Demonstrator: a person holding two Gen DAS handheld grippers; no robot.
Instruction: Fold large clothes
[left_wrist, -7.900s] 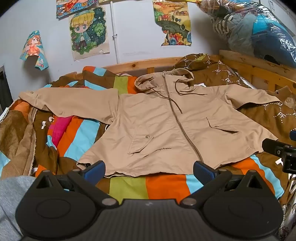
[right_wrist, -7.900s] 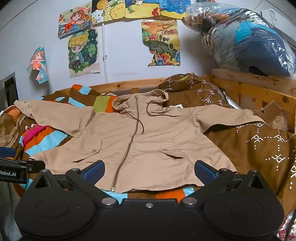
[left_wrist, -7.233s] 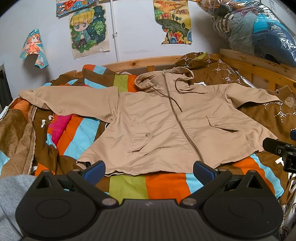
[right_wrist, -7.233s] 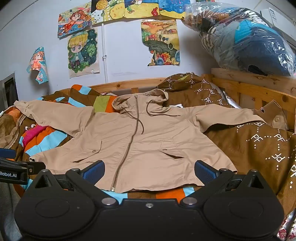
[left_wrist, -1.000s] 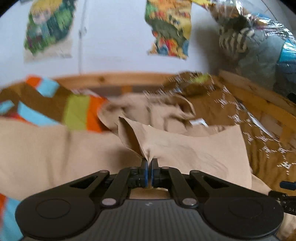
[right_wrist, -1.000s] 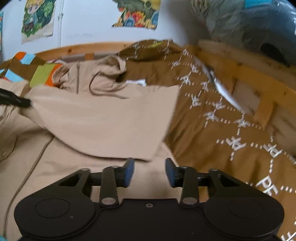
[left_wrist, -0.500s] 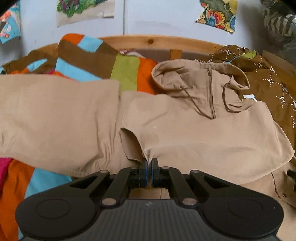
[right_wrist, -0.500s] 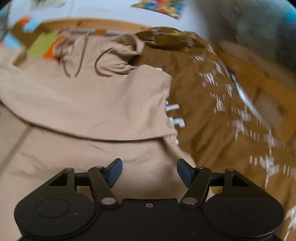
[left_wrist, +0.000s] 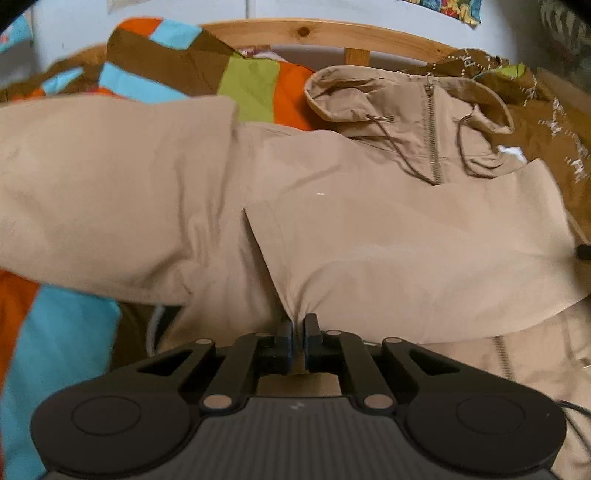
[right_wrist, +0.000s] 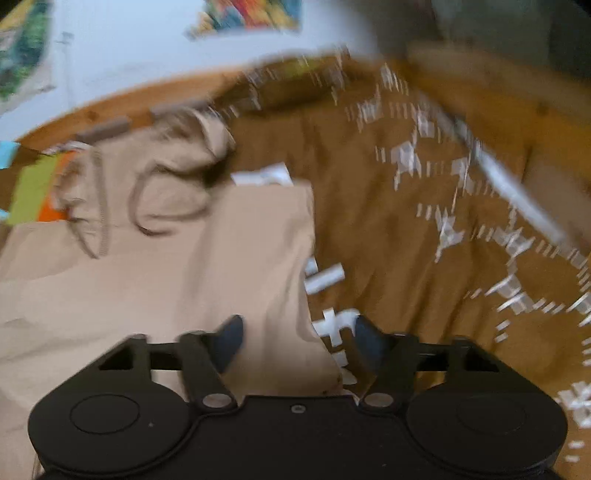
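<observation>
A tan hooded jacket (left_wrist: 155, 184) lies front up on the bed, hood (left_wrist: 406, 99) toward the headboard. Its right sleeve (left_wrist: 424, 258) is folded across the chest. My left gripper (left_wrist: 299, 326) is shut on the cuff end of that folded sleeve, low over the jacket body. The other sleeve stretches out to the left. In the blurred right wrist view the jacket (right_wrist: 184, 277) fills the left half, and my right gripper (right_wrist: 297, 332) is open and empty over the jacket's right edge.
A striped orange, blue and green blanket (left_wrist: 66, 332) lies under the jacket at left. A brown patterned blanket (right_wrist: 424, 240) covers the right side of the bed. A wooden headboard (left_wrist: 332, 33) and the wall with posters stand behind.
My left gripper has carried the sleeve cuff further left and down onto the jacket. My right gripper has opened wider and swung right, toward the jacket's right edge.
</observation>
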